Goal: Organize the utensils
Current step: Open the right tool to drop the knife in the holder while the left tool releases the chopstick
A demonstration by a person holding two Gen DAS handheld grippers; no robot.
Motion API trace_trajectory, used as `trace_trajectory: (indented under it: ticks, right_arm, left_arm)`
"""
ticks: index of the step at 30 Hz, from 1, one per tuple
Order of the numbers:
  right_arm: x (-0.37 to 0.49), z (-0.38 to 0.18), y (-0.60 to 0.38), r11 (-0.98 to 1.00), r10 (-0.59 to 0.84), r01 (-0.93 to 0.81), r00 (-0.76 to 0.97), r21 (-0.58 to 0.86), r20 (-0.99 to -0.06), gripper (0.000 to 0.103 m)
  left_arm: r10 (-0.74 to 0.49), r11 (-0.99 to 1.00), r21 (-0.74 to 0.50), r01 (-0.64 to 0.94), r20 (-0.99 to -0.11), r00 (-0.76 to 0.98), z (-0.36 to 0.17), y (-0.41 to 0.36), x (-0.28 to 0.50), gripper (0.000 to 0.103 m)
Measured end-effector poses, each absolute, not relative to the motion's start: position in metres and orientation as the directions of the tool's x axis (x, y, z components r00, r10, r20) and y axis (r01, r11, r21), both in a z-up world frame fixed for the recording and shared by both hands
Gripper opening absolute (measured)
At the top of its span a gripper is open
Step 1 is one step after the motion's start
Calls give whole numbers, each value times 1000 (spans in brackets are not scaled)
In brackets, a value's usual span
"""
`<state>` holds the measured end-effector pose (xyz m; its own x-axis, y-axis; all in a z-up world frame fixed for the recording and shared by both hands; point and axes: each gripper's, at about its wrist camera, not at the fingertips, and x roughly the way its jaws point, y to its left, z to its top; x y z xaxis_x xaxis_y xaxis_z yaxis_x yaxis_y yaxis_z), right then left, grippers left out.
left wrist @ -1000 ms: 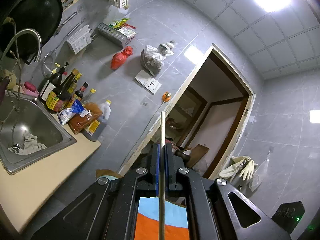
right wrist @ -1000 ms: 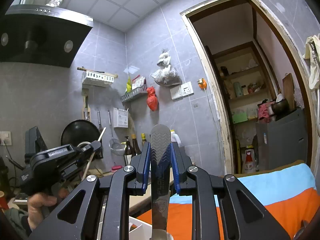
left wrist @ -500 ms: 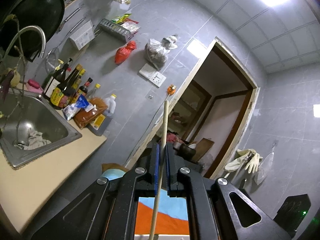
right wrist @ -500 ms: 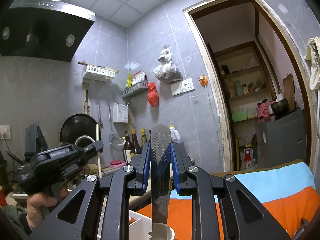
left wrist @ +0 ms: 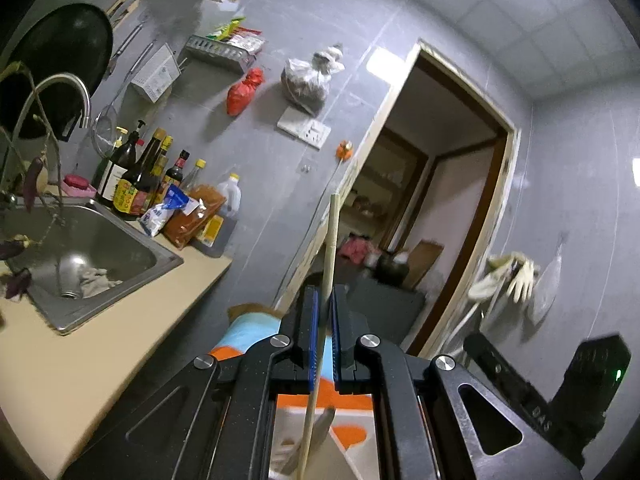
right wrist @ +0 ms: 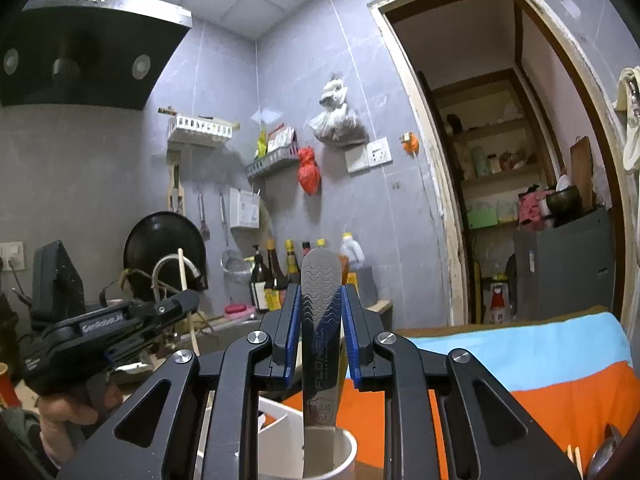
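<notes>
- The worktop (left wrist: 60, 380) runs along the tiled wall with a steel sink (left wrist: 80, 252) set in it; a blue-and-orange cloth (right wrist: 540, 368) covers the nearer surface.
- A white cup (right wrist: 344, 452) stands upright just below the right gripper (right wrist: 321, 320), beside a white divided holder (right wrist: 276, 412).
- The right gripper's jaws look slightly parted around a flat metal utensil handle (right wrist: 320, 312) — it stands upright with its lower end already inside the cup. Judgement: spread the jaws fully and lift straight up, so the cup is not tipped.
- The left gripper (left wrist: 325, 332) has its jaws closed on a thin wooden chopstick (left wrist: 330, 256), held off the worktop and tilted. Judgement: bring it upright over the holder before letting go — a slanted stick may catch the rim.
</notes>
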<state>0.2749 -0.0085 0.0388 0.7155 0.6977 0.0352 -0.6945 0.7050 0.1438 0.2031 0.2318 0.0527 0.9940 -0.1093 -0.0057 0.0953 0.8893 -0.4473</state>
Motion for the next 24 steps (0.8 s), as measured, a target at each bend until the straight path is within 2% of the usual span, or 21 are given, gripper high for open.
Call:
trace_trajectory:
  ticks: [5, 10, 14, 15, 16, 18, 21, 24]
  right_arm:
    - [275, 34, -9, 707, 701, -691, 713, 152, -15, 19]
    - [277, 29, -12, 707, 702, -686, 710, 171, -57, 19]
    - [277, 29, -17, 707, 702, -682, 709, 187, -65, 29]
    - [277, 30, -18, 707, 702, -681, 710, 190, -65, 29]
    - [276, 30, -20, 708, 700, -680, 711, 192, -64, 29]
    - [274, 32, -25, 708, 700, -679, 712, 195, -61, 30]
    - [270, 38, -33, 713, 693, -674, 720, 195, -47, 39]
    - [265, 42, -46, 722, 681, -663, 732, 200, -31, 52]
  left_arm:
    - [-116, 920, -383, 79, -73, 991, 47, 216, 197, 4]
    - [-132, 925, -374, 68, -150, 980, 38, 209, 198, 4]
    - [-150, 924, -376, 67, -196, 969, 33, 206, 199, 9]
    - [-150, 924, -376, 65, -201, 968, 32, 206, 197, 18]
    - [-151, 924, -377, 64, -207, 967, 32, 205, 196, 32]
    - [-156, 920, -387, 68, -202, 967, 32, 203, 192, 45]
    - [-158, 925, -374, 71, -207, 966, 37, 199, 187, 48]
    - [-142, 937, -345, 60, -218, 965, 43, 189, 183, 61]
